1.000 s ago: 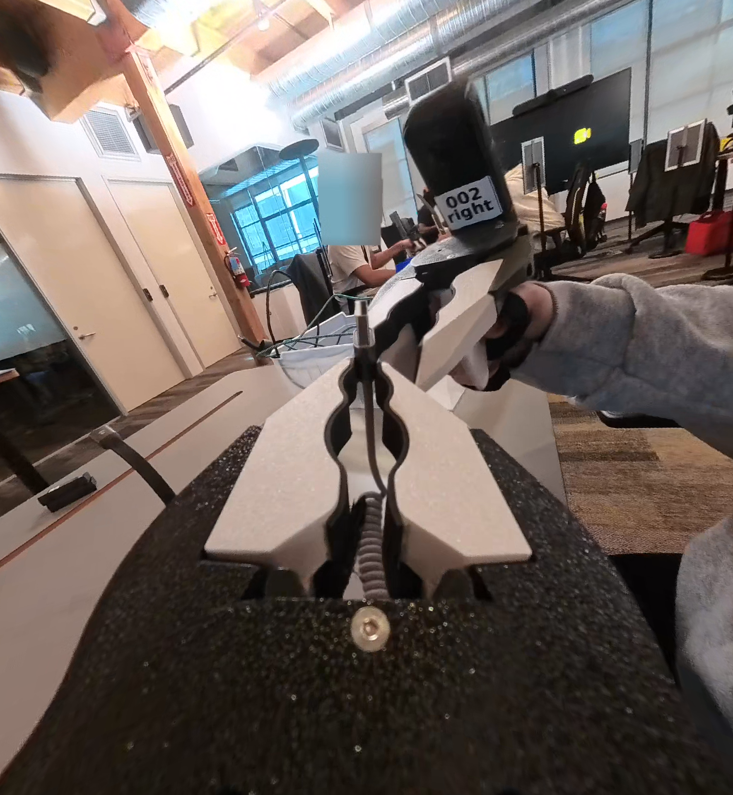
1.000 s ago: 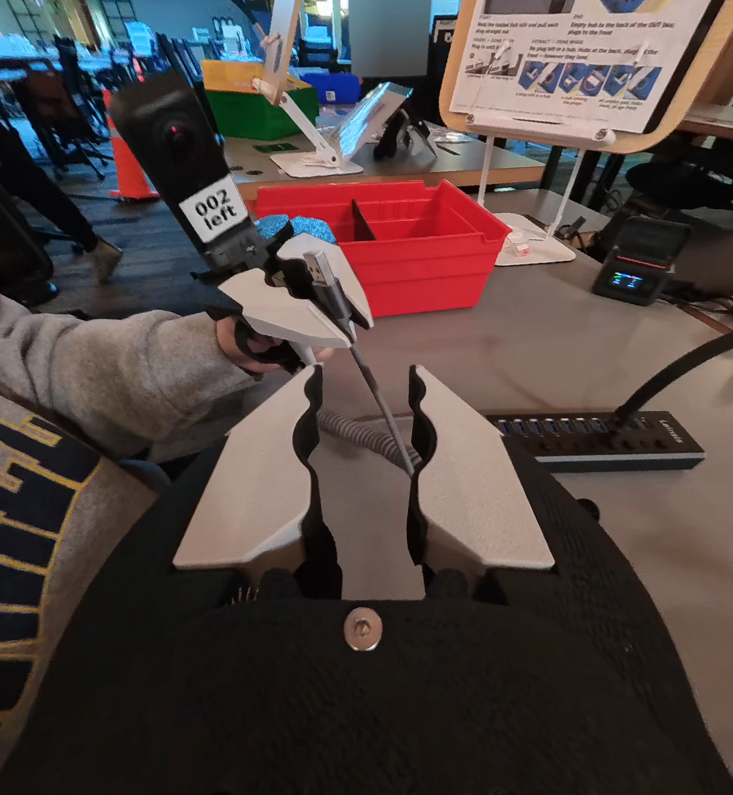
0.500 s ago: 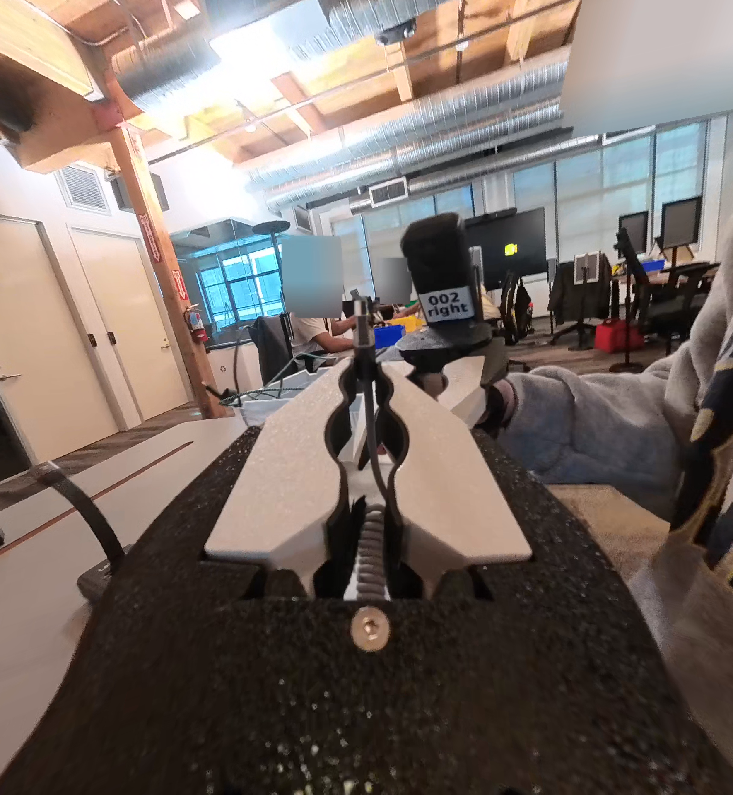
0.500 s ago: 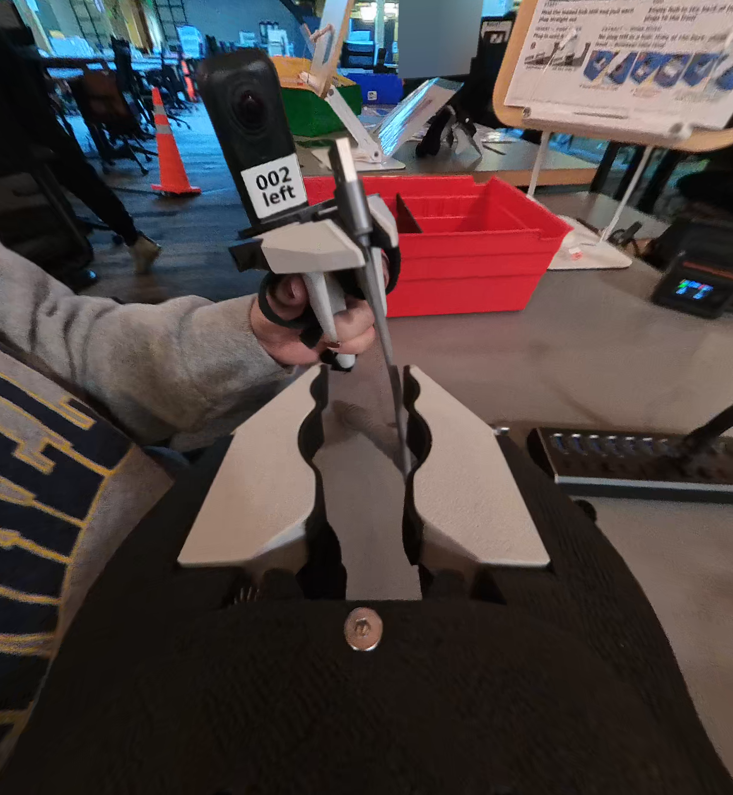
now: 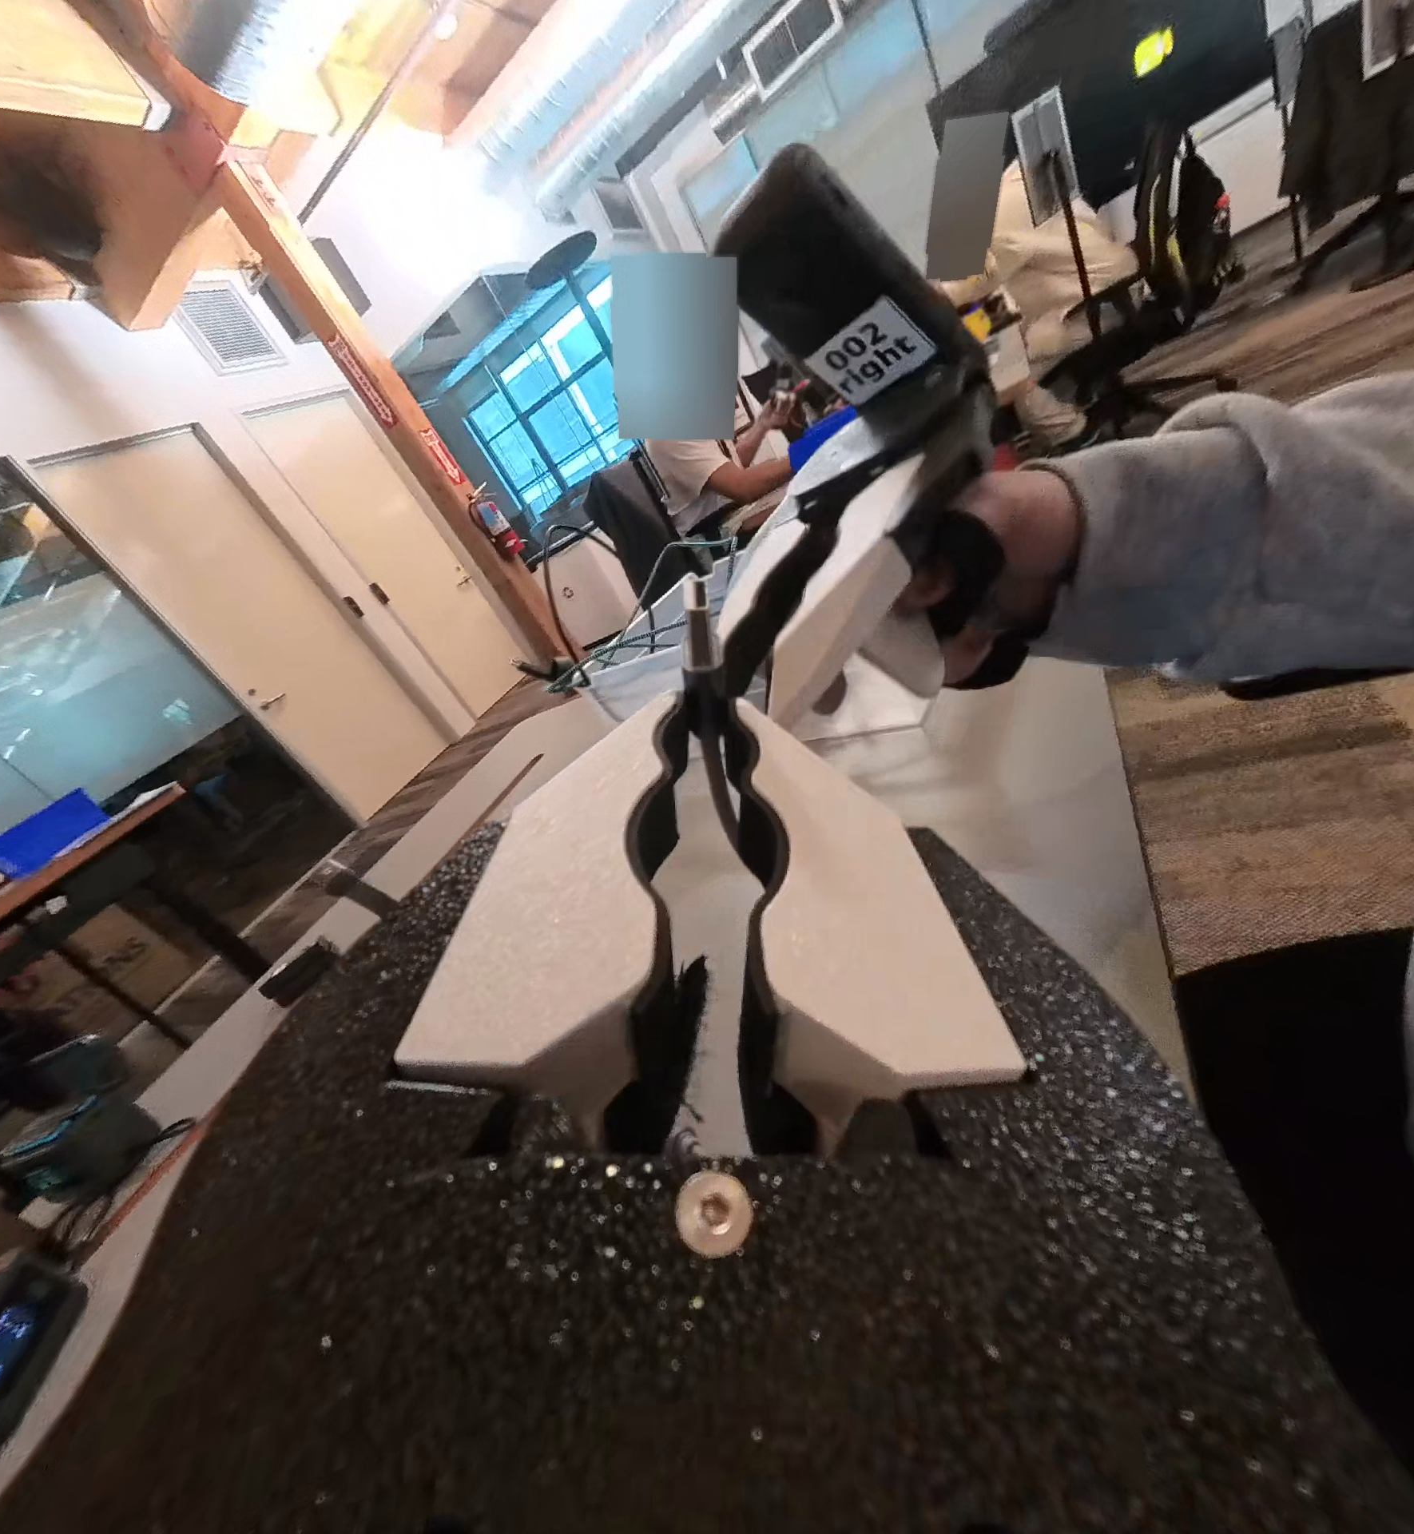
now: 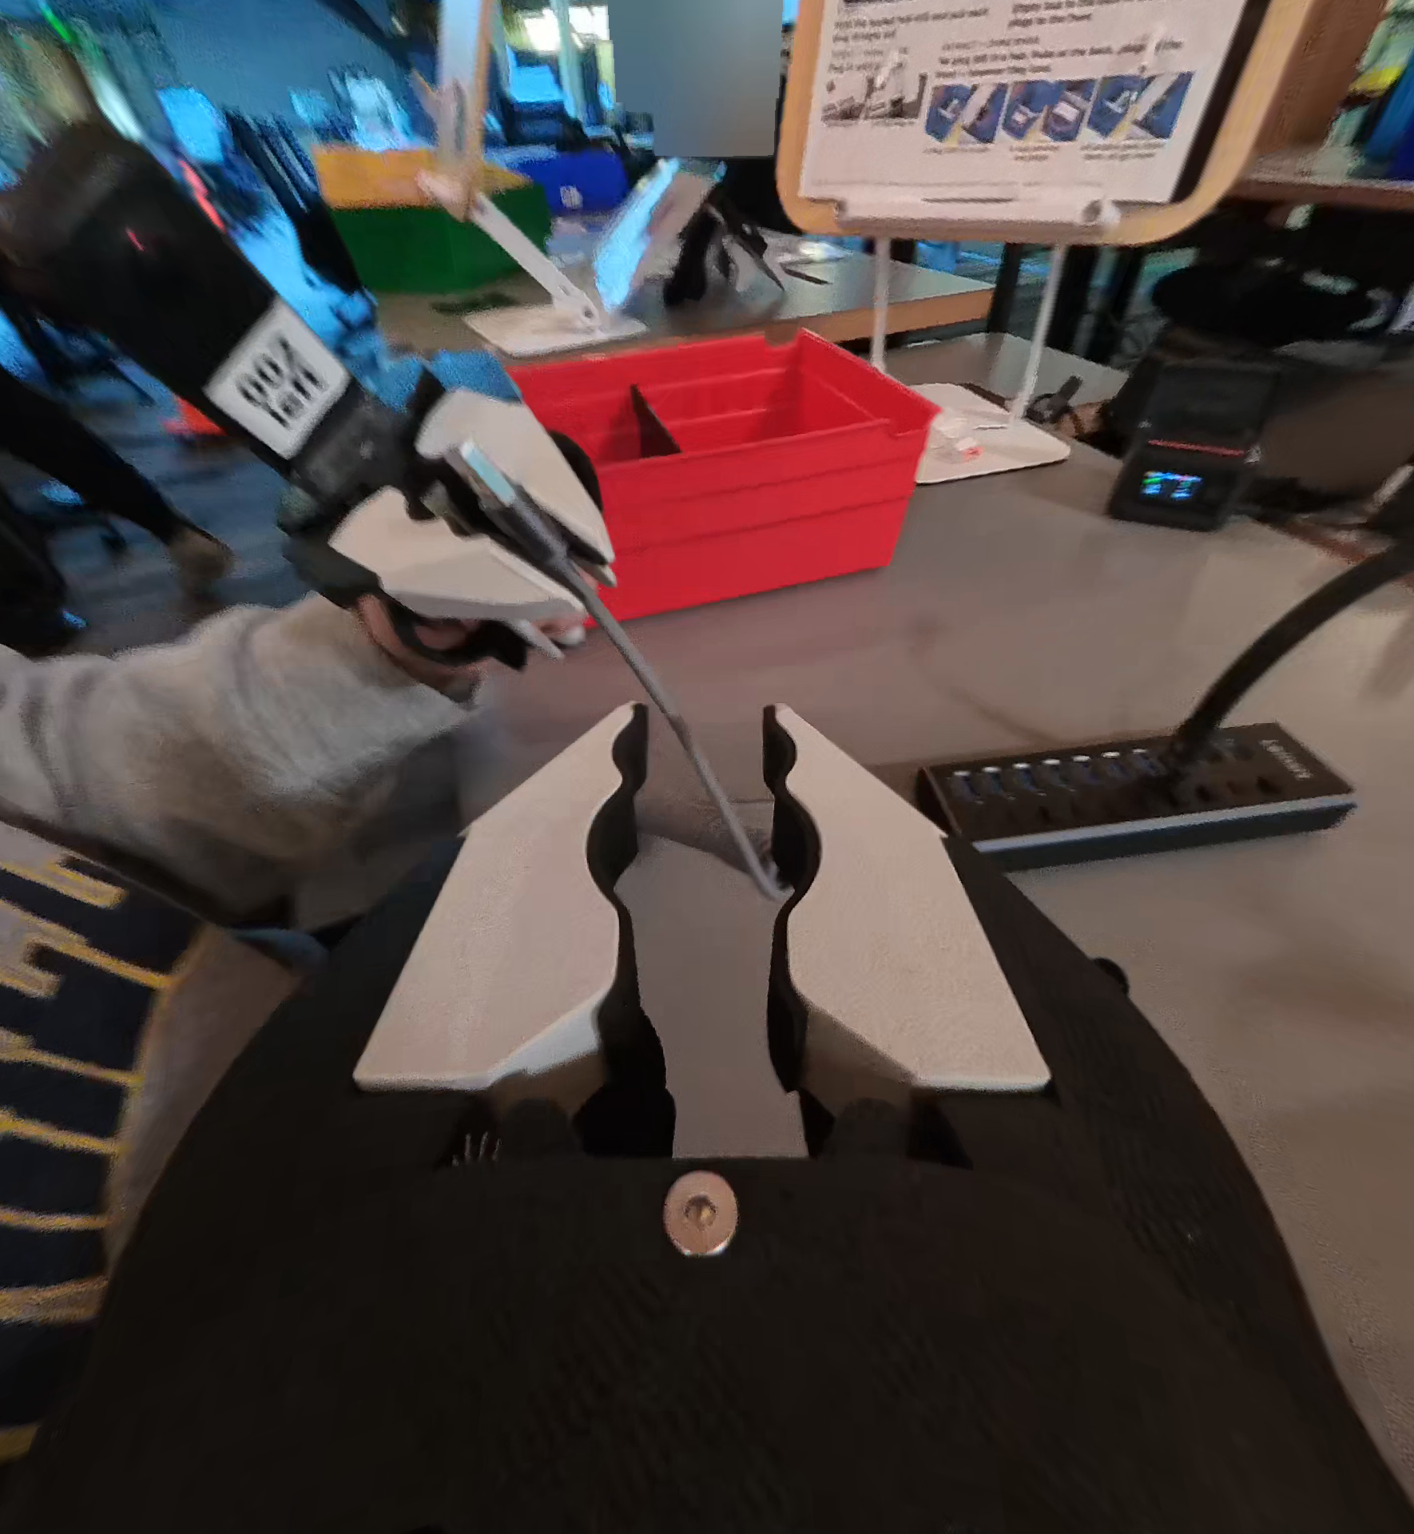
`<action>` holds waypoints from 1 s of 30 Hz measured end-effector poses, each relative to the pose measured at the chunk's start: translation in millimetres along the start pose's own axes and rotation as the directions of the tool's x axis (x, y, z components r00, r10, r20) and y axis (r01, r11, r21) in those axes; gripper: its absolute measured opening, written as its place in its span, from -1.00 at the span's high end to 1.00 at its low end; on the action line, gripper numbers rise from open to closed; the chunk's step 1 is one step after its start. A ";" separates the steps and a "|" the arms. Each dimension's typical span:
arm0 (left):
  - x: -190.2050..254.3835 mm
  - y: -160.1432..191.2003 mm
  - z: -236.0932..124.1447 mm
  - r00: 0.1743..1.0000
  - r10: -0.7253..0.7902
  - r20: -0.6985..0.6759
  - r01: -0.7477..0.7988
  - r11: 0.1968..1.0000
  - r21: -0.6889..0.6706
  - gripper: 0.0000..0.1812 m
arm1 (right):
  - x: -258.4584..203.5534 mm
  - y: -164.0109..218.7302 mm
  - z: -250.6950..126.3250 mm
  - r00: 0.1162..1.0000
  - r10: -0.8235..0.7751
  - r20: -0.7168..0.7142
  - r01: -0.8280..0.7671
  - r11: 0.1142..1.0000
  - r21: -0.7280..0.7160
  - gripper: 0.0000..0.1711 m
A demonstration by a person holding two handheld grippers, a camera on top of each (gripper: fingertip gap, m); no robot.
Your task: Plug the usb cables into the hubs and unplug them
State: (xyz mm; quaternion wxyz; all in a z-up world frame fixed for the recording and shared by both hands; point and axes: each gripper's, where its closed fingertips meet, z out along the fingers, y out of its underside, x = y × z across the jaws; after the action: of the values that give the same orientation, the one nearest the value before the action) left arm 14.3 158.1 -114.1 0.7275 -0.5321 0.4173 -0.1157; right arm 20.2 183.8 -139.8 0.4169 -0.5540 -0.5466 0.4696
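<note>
Currently left gripper (image 5: 702, 720) fingers pinch the light, floppy usb cable (image 6: 670, 722) just behind its stiff metal plug, best hold there, right gripper (image 6: 704, 714) fingers open around it, hub (image 6: 1135, 793) far right on tabletop (image 6: 1060, 631).

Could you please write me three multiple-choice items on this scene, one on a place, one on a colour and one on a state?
1. Where does the black USB hub lie?
A. inside the bin
B. on the table, right of the right gripper
C. on the floor

2. What colour is the divided bin behind the left gripper?
A. red
B. white
C. black

3. How do the grippers stand?
A. both open and empty
B. the right shut on the USB cable
C. the left shut on the cable just behind its plug, the right open

Answers:
1 B, it lies flat on the grey tabletop.
2 A, its walls are red.
3 C, the left fingertips pinch the cable, and the right fingers stand apart with the cable passing between them.
</note>
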 end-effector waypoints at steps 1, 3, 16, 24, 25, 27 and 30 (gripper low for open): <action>0.4 -0.9 0.0 1.000 0.004 -0.002 -0.004 1.000 0.002 0.94 | -3.1 -5.2 -3.5 0.999 0.033 0.038 -0.034 0.999 0.023 0.67; 0.5 -1.3 0.0 1.000 0.024 0.002 -0.024 1.000 0.000 0.94 | -13.6 -14.0 -8.7 0.995 0.009 0.100 -0.015 0.998 0.065 0.61; 37.7 -3.1 2.3 0.969 -0.077 -0.235 0.087 0.996 0.030 0.94 | -56.7 -15.5 -1.4 0.926 -0.353 0.135 0.349 0.936 0.048 0.69; 26.5 -14.0 -1.4 0.973 -0.128 -0.192 0.150 0.983 0.106 0.95 | -44.4 28.3 15.4 0.960 -0.230 0.157 0.249 0.962 -0.113 0.74; 25.1 -15.1 -1.7 0.972 -0.140 -0.188 0.163 0.980 0.113 0.94 | -42.0 29.3 17.3 0.961 -0.241 0.138 0.258 0.959 -0.115 0.89; 20.9 -12.2 -2.5 0.972 -0.164 -0.165 0.182 0.978 0.098 0.94 | -39.0 29.3 17.4 0.960 -0.249 0.125 0.265 0.955 -0.131 0.98; 15.2 -7.0 -6.2 0.974 -0.187 -0.125 0.193 0.980 0.042 0.71 | -20.5 34.6 10.1 0.955 -0.290 0.055 0.295 0.924 -0.243 0.99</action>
State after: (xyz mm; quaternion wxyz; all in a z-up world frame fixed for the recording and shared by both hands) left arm 21.1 141.8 -115.9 0.7005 -0.5420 0.4045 -0.2279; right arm 18.6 160.9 -174.3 0.4047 -0.5100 -0.6811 0.3351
